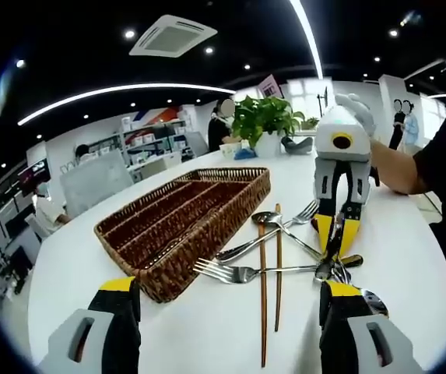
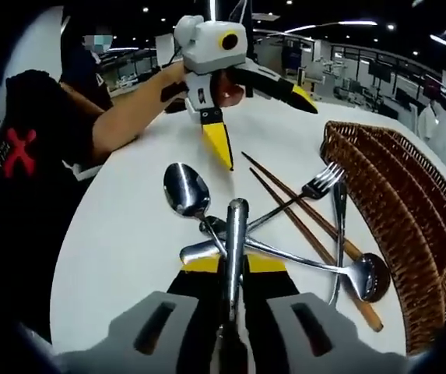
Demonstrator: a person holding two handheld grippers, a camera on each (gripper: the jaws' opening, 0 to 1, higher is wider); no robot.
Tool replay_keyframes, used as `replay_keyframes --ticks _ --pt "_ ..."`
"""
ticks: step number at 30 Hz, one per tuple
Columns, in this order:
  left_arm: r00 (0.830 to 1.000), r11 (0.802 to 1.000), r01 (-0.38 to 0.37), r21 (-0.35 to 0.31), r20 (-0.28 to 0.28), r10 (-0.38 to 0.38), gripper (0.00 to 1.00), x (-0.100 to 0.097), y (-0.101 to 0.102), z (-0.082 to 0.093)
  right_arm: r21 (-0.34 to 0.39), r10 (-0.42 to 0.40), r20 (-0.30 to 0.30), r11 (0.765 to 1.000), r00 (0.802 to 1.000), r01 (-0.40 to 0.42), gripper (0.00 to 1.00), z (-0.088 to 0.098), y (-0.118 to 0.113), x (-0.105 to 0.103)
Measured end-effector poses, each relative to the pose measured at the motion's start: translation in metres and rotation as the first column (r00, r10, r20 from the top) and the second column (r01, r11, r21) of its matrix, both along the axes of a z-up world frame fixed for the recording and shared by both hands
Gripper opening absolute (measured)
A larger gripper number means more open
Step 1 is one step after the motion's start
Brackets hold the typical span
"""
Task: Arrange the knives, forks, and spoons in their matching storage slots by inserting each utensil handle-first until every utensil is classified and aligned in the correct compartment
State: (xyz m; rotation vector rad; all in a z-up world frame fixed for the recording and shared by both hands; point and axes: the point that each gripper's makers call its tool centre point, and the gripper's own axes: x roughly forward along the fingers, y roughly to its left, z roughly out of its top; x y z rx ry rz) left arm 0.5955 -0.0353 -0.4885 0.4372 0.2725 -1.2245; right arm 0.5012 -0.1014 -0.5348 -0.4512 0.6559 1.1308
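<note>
A brown wicker cutlery tray (image 1: 177, 220) (image 2: 409, 202) with long compartments lies on the white table, and nothing shows in its slots. Beside it is a crossed pile: a fork (image 1: 224, 270), a spoon (image 1: 265, 218) (image 2: 185, 189), a second fork (image 1: 306, 210) (image 2: 324, 181), another spoon (image 2: 369, 276) and two wooden chopsticks (image 1: 263, 304) (image 2: 304, 214). My right gripper (image 1: 337, 238) (image 2: 234, 269) is shut on a steel utensil handle (image 2: 236, 226) at the pile's edge; I cannot tell which kind of utensil it is. My left gripper (image 1: 229, 288) (image 2: 263, 125) hovers wide open, holding nothing, short of the pile.
A potted plant (image 1: 265, 117) stands at the far side of the table. A person's forearm (image 1: 394, 165) reaches in behind the right gripper, and a dark sleeve (image 2: 28, 156) borders the table's near edge. People and shelves stand in the background.
</note>
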Motion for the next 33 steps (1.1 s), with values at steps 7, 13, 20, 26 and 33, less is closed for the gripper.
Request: replay_keyframes --ticks 7,13,20,26,33 --pt "1.0 1.0 -0.002 0.003 0.0 0.002 1.0 0.001 0.001 -0.001 -0.011 -0.023 -0.006 1.0 1.0 0.023 0.06 -0.001 -0.003 0.002" --pt "1.0 1.0 0.015 0.008 -0.001 -0.015 1.0 -0.002 0.0 -0.002 -0.013 -0.023 0.007 1.0 1.0 0.023 0.06 0.002 -0.012 0.002" --pt "0.991 0.992 0.125 -0.007 -0.042 -0.125 1.0 -0.026 -0.011 -0.005 0.036 -0.03 0.037 0.999 0.999 0.029 0.06 0.015 -0.008 0.006" --pt "0.964 0.968 0.245 -0.059 -0.091 -0.25 0.74 -0.056 -0.031 0.001 0.046 -0.004 0.081 0.999 0.997 0.0 0.05 0.023 0.0 0.003" --pt "0.92 0.932 0.359 -0.057 -0.149 -0.364 0.36 -0.083 -0.043 -0.007 0.052 0.02 0.102 0.998 0.995 -0.025 0.05 0.028 0.004 0.001"
